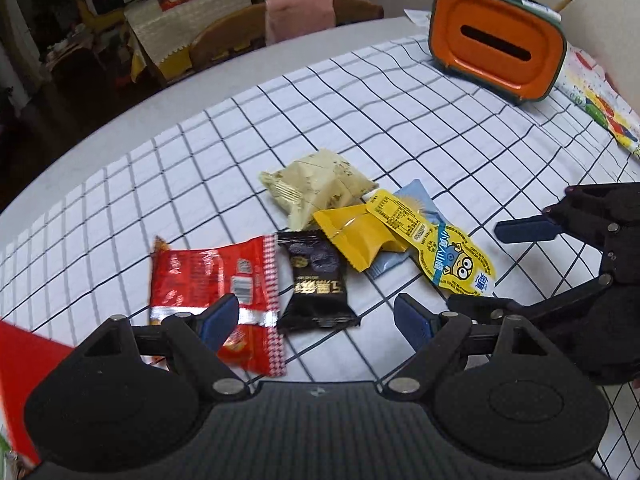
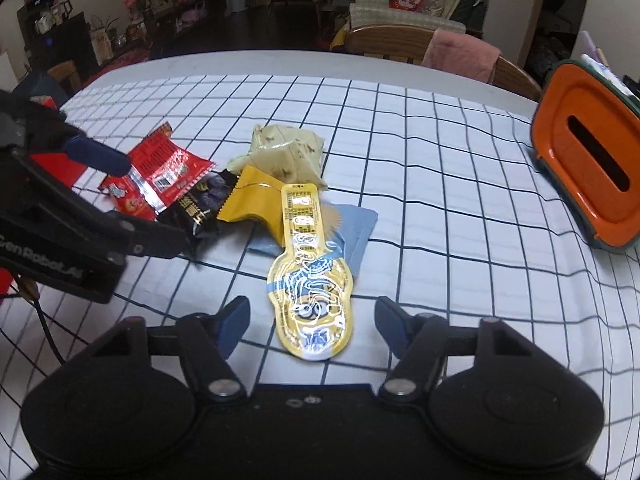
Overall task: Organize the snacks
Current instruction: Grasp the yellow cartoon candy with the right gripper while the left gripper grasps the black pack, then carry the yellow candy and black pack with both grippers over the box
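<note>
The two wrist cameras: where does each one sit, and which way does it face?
Left wrist view: on the left claw, looking down at the black packet and red packet; the right claw shows at right.
Right wrist view: on the right claw, open around the yellow cartoon pouch; the left claw shows at left.
Both share the snack pile, checked tablecloth and orange box.

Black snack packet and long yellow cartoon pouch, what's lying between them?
A folded yellow packet atop a pale blue packet, seen in both wrist views.
</note>
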Demonstrator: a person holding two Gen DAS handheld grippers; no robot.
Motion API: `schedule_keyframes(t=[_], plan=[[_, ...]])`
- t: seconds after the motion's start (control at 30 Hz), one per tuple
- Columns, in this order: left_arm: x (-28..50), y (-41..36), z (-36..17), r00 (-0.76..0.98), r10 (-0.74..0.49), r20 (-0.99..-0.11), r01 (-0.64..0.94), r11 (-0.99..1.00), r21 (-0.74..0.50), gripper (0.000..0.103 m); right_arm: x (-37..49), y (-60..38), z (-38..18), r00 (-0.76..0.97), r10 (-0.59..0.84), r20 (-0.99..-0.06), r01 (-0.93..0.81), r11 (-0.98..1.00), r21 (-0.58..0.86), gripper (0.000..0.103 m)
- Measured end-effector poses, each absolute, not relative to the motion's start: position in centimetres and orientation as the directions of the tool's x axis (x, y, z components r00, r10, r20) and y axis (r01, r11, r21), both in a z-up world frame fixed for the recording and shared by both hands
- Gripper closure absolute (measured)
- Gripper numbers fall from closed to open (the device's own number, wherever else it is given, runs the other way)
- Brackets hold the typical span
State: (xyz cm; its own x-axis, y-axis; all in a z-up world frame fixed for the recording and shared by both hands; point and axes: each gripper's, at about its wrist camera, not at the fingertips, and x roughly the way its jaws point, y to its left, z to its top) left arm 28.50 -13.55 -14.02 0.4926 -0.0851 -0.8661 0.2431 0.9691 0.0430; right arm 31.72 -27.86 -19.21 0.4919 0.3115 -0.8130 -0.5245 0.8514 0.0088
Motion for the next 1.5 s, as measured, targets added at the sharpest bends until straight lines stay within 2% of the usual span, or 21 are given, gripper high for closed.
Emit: schedule_keyframes(t=[0.23, 0.5, 0.63, 0.67, 0.83, 1.5], plan=[[30.5, -13.7, -15.5, 0.459, -0.075, -0.885, 0.239, 0.97, 0.042, 0.019, 32.7, -27.3, -20.2, 0.474, 0.326, -0.818, -0.551, 0.834, 0.013, 0.046], [31.9, -14.0, -17.0, 0.42, -0.053, -0.906, 0.246, 0.968, 0.057, 0.043, 33.5, -27.0, -20.7, 0.468, 0.332, -0.819, -0.552, 0.833, 0.022, 0.051], [32.0, -14.1, -17.2, 0.421, -0.04, -0.906, 0.243, 0.967, 0.07, 0.058, 33.6, -27.0, -20.7, 0.465, 0.342, -0.817, -0.553, 0.832, 0.034, 0.052], [32.0, -14.1, -17.2, 0.42, -0.046, -0.906, 0.245, 0.967, 0.064, 0.065, 33.6, -27.1, -20.7, 0.464, 0.344, -0.816, -0.553, 0.832, 0.037, 0.052], [31.7, -14.0, -17.0, 0.429, -0.052, -0.902, 0.247, 0.967, 0.061, 0.069, 33.4, -27.4, -20.3, 0.462, 0.356, -0.813, -0.545, 0.836, 0.056, 0.052], [25.0, -11.9, -13.4, 0.438, -0.114, -0.892, 0.218, 0.976, -0.018, 0.071, 27.6, -28.2, -15.9, 0.458, 0.412, -0.787, -0.495, 0.854, 0.159, 0.052]])
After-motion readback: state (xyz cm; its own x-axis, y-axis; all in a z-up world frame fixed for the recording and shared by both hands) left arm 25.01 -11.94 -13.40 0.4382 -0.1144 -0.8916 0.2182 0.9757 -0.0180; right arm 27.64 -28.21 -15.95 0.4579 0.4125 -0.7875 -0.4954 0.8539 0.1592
